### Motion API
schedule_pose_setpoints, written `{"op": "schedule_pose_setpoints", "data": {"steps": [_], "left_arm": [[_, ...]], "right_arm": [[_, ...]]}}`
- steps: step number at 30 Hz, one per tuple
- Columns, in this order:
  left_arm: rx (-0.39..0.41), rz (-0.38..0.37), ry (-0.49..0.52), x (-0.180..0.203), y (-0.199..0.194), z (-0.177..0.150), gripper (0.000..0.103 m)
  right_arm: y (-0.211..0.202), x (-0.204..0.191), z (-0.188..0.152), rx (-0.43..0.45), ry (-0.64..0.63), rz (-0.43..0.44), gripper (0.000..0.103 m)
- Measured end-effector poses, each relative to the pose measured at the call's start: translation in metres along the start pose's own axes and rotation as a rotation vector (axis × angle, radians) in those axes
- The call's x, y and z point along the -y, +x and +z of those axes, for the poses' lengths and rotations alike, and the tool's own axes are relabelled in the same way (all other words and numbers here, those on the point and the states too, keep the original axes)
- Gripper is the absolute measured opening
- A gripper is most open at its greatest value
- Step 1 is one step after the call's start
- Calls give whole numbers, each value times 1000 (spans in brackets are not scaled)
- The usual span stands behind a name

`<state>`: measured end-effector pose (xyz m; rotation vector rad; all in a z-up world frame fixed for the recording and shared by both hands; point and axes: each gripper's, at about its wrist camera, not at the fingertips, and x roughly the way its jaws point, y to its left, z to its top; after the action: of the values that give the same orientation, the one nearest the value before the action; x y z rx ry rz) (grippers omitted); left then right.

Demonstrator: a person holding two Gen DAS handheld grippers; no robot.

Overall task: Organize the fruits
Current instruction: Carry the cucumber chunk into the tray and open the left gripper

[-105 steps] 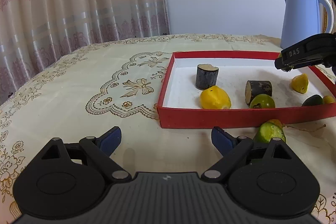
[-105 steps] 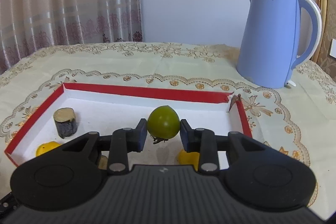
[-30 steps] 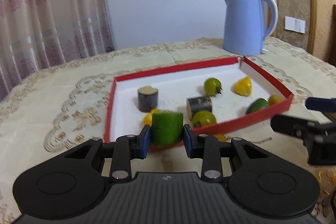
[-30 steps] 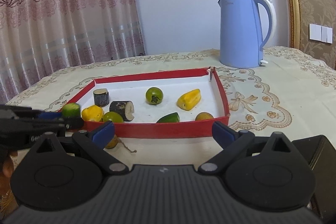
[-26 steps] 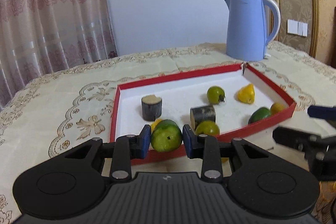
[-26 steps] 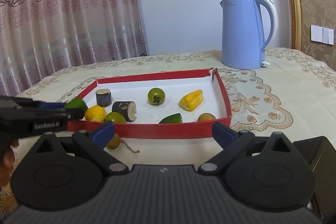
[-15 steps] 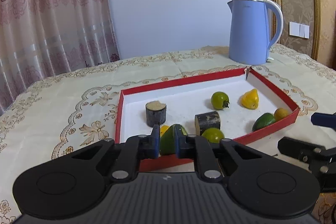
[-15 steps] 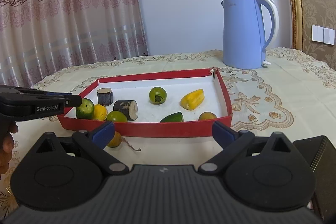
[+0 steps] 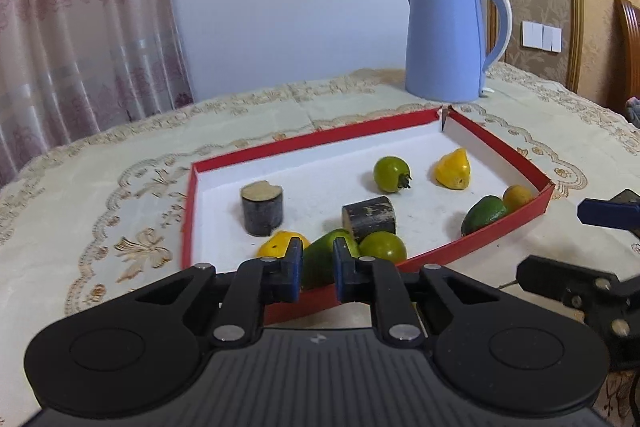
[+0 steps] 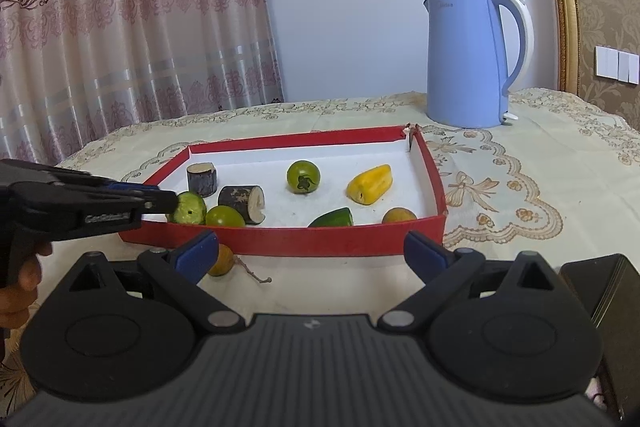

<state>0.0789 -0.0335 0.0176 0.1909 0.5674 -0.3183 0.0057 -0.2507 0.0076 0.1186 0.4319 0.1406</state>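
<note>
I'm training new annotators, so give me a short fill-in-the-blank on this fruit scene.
1. The left gripper is shut on a ____ fruit piece.
2. The tray has a ____ rim.
3. The right gripper's jaws stand ____.
4. Behind the tray stands a blue ____.

Missing words: green; red; open; kettle

Ahead of the matt black plastic left gripper (image 9: pixel 316 269), the red tray (image 9: pixel 504 147) looks like matt card with a white paper-like floor. Inside lie 2 rough, bark-skinned wood pieces (image 9: pixel 262 207). Beyond, the blue kettle (image 9: pixel 448 39) is smooth, slightly glossy plastic on an embroidered cloth (image 9: pixel 132 187).
</note>
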Motion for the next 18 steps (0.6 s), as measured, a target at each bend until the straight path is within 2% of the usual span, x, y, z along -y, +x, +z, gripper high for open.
{"op": "schedule_pose_setpoints", "data": {"steps": [2,12,15,18], "left_arm": [[-1,4,-8,3,7,4,15],[18,101,94,21,38,21,15],[21,155,105,19,54,30,15],[-10,214,88,9,71,41,15]], "right_arm": [[0,1,0,-2,5,0,99],[-4,7,2,8,19,-15,100],[-6,6,2,9,24,-12,100],[-9,2,3,16,12,-5,100]]}}
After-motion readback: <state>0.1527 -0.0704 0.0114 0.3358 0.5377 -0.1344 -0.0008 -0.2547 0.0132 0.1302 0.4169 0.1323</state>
